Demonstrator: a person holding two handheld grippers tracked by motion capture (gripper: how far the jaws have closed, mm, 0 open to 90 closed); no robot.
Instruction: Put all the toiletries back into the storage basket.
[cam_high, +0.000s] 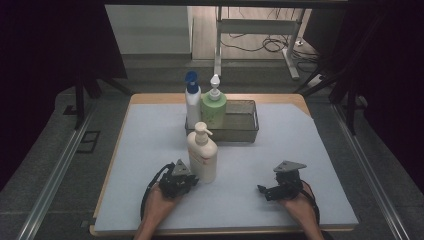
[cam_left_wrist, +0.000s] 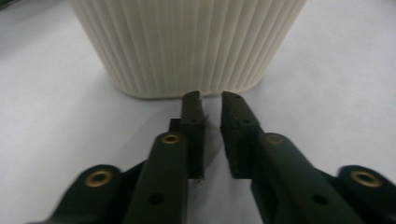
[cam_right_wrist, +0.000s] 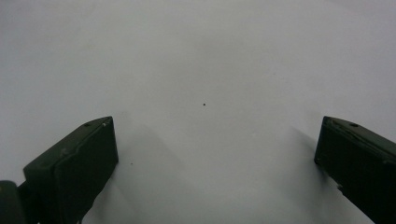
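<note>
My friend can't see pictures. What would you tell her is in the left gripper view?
A cream ribbed bottle stands on a pale table, right in front of the left gripper. Its two black fingers are almost closed, with a thin gap between them, and their tips reach the bottle's base without holding it.

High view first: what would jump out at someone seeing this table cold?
The cream ribbed pump bottle stands alone near the middle of the grey table mat, with the left gripper right at its base, jaws nearly closed. Behind it, a blue-capped white spray bottle and a green pump bottle stand at the left end of a dark mesh basket. The right gripper rests on the mat, jaws wide apart.
</note>
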